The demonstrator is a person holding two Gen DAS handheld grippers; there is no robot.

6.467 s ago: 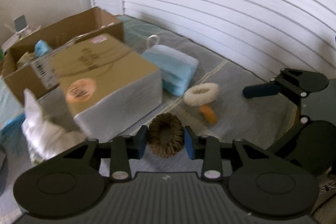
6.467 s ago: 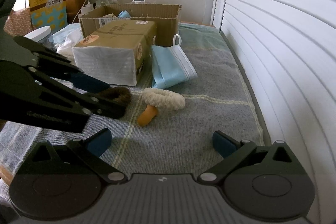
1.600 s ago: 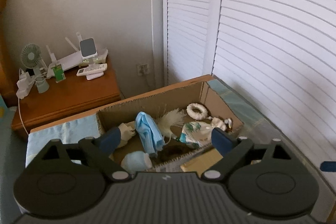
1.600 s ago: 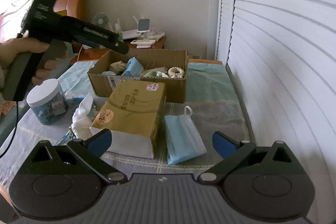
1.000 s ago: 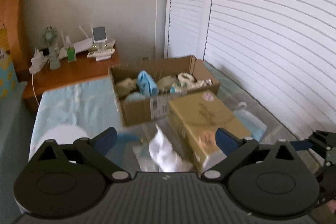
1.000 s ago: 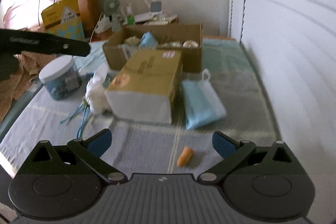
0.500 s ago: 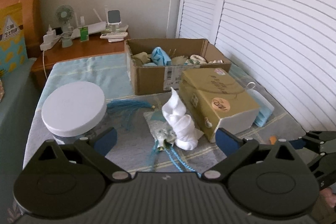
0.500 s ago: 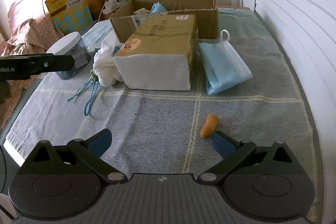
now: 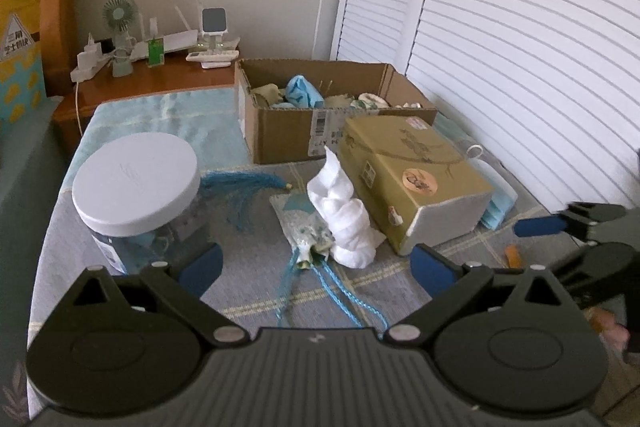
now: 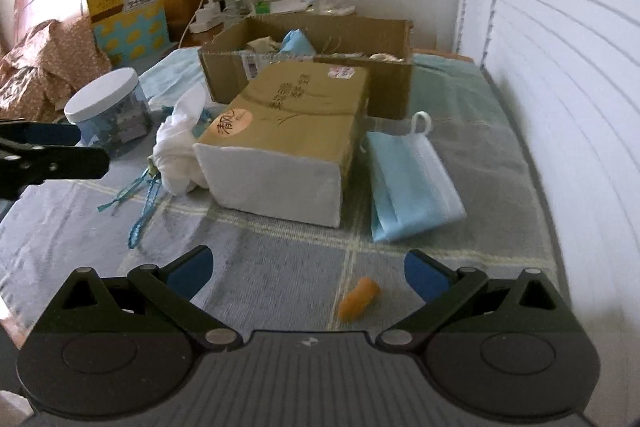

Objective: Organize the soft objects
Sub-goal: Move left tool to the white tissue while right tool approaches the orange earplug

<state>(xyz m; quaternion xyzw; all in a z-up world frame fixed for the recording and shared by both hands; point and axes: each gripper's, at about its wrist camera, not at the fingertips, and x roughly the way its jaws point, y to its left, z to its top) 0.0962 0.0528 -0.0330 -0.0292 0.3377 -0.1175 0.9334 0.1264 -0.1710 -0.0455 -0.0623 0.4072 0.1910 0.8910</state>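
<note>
An open cardboard box (image 9: 288,131) at the back holds several soft items, among them a blue mask. In front of it lie a gold tissue pack (image 9: 412,167), a twisted white cloth (image 9: 344,215), a patterned pouch with blue cords (image 9: 308,235) and a blue tassel (image 9: 240,187). My left gripper (image 9: 316,263) hangs open and empty above the cords. A stack of blue face masks (image 10: 408,187) lies right of the tissue pack. A small orange piece (image 10: 358,297) lies on the grey cloth just ahead of my right gripper (image 10: 308,273), which is open and empty.
A clear jar with a white lid (image 9: 136,183) stands at the left. White louvred doors (image 10: 560,67) run along the right side. A wooden nightstand (image 9: 152,83) with a fan and gadgets sits behind the box. The grey cloth (image 10: 260,267) ends near me.
My left gripper, earlier shut on a brown scrunchie, opened over the box and pulled back empty. The white scrunchie has left the cloth. My right gripper has come closer to the orange piece.
</note>
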